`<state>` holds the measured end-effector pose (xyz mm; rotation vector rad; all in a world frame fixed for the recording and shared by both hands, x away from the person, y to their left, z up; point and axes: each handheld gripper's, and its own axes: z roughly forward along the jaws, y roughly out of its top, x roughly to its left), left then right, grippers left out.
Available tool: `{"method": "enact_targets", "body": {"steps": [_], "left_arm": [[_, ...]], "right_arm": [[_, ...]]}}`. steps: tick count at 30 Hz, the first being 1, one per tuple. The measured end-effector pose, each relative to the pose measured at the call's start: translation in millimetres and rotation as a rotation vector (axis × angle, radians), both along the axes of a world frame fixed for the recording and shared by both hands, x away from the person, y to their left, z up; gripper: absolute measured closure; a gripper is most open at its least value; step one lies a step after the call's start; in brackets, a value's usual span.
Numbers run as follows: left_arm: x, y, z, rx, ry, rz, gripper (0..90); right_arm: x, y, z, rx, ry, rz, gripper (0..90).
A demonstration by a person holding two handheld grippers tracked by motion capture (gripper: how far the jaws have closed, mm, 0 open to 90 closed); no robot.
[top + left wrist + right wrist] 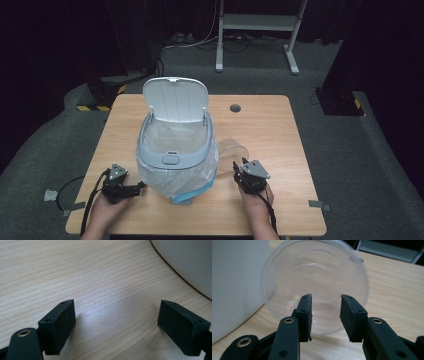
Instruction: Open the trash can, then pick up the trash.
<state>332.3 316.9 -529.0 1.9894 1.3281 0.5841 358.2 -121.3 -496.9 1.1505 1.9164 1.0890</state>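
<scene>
A white bin [172, 159] with its lid [175, 100] raised stands mid-table, lined with a clear bag. A clear plastic cup [232, 148] lies on its side just right of the bin. In the right gripper view the cup [317, 272] turns its mouth toward me beside the bin wall [237, 282]. My right gripper [239, 169] [326, 302] is open, its jaws held in front of the cup's mouth and pressing on nothing. My left gripper [141, 186] [116, 322] is open low over the bare wood, close to the bin's base [190, 262].
The wooden table [270, 125] has a dark cable hole [235, 108] behind the bin. The bag's blue edge [187, 196] hangs at the bin's front. A white desk frame [257, 22] stands on the grey floor beyond.
</scene>
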Motion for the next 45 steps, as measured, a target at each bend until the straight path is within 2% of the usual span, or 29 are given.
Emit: {"method": "enact_targets", "body": {"steps": [6, 9, 12, 13, 16, 17, 20, 21, 28, 32, 36, 45], "left_arm": [[0.5, -0.4, -0.2, -0.006, -0.002, 0.001, 14.9], [0.5, -0.4, -0.2, -0.006, -0.002, 0.001, 14.9], [0.5, -0.5, -0.2, -0.006, -0.002, 0.001, 14.9], [0.5, -0.5, -0.3, -0.006, -0.002, 0.001, 14.9], [0.1, -0.3, -0.1, -0.002, -0.001, 0.000, 15.0], [0.0, -0.4, -0.1, -0.003, -0.001, 0.001, 15.1], [0.0, -0.3, -0.1, -0.002, -0.001, 0.001, 15.1], [-0.1, -0.3, 0.0, -0.001, -0.001, 0.001, 15.2], [-1.2, 0.0, 0.0, 0.000, -0.003, 0.001, 15.5], [-1.1, 0.0, 0.0, 0.000, -0.003, 0.001, 15.5], [-0.1, 0.0, 0.0, -0.004, -0.002, -0.002, 15.9], [5.3, 0.2, 0.2, -0.010, -0.002, 0.021, 17.6]], "right_arm": [[-3.7, -7.7, 9.1, 0.031, -0.023, 0.000, 59.9], [-1.7, -9.5, 9.9, 0.045, -0.018, 0.006, 57.5], [5.4, -11.7, 5.1, 0.053, 0.012, 0.021, 51.9], [8.3, -12.9, 3.2, 0.052, 0.022, 0.011, 50.7], [18.8, -18.0, -2.3, 0.084, 0.059, 0.023, 46.4], [23.9, -18.9, -5.8, 0.099, 0.078, 0.040, 46.6], [28.4, -16.8, -9.8, 0.090, 0.098, 0.050, 46.8], [30.9, -14.3, -11.7, 0.097, 0.110, 0.063, 47.5], [29.5, -10.8, -11.0, 0.081, 0.108, 0.087, 49.4], [21.6, -15.1, -10.2, 0.089, 0.113, 0.085, 53.3], [12.4, -22.5, -9.7, 0.090, 0.113, 0.089, 63.4], [1.8, -27.1, -9.2, 0.089, 0.097, 0.098, 69.6]]}}
